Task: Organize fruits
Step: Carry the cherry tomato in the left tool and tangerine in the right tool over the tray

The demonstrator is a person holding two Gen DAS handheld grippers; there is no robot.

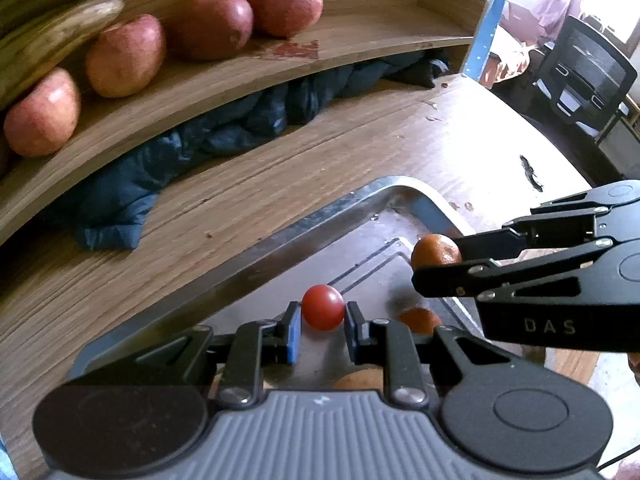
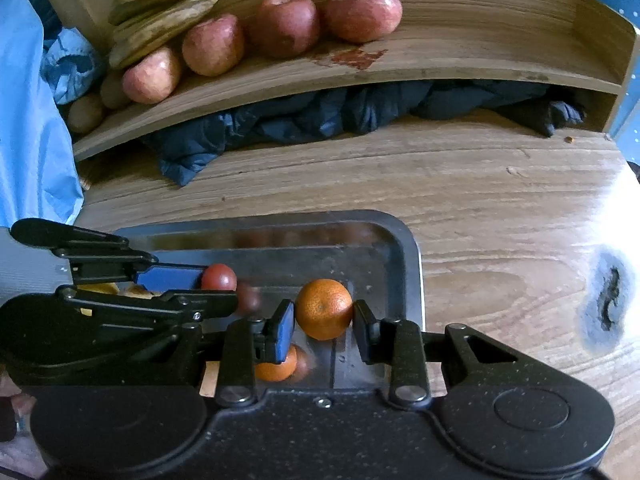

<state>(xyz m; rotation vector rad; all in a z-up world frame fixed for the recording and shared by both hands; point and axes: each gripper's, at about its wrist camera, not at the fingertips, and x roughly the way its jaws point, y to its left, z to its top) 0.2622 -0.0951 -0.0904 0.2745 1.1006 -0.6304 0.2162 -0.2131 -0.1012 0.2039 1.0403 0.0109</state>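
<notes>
My left gripper (image 1: 322, 322) is shut on a small red tomato (image 1: 323, 306), held just above the metal tray (image 1: 256, 248). My right gripper (image 2: 324, 322) is shut on an orange mandarin (image 2: 324, 309) over the tray's right part (image 2: 414, 264). In the left wrist view the right gripper (image 1: 436, 254) comes in from the right with the mandarin (image 1: 435, 251). In the right wrist view the left gripper (image 2: 218, 284) holds the tomato (image 2: 218, 277) at the left. Another mandarin (image 2: 276, 366) lies in the tray; it also shows in the left wrist view (image 1: 419, 319).
A wooden shelf (image 2: 440, 60) at the back holds several red apples (image 2: 362, 10) and bananas (image 2: 168, 8). A dark blue cloth (image 2: 320, 116) is stuffed under it. Blue fabric (image 2: 28, 120) hangs at the left. An office chair (image 1: 580, 68) stands beyond the table.
</notes>
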